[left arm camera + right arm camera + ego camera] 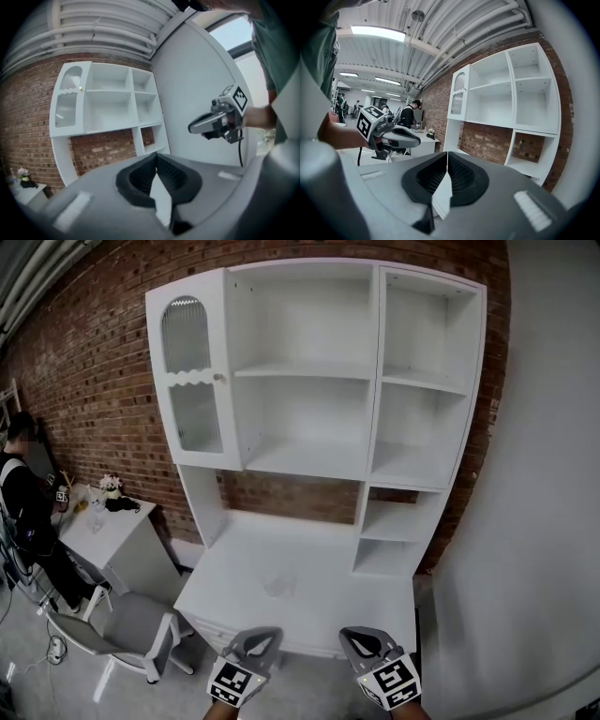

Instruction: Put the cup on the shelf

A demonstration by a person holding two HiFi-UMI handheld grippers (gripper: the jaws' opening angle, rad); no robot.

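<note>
Jaws pinched together and empty, the left grey gripper and right grey gripper face the tall white wooden shelf unit. The small clear cup stands on its desktop, below the shelves. Nearly invisible, the cup could topple under a misjudged reach.

We see soft, even indoor light with faint shadows. A ceiling strip lamp glares in the right gripper view. Fisheye lenses bow the white shelf unit and blacken the corners; the nearest foreground is blurred.
</note>
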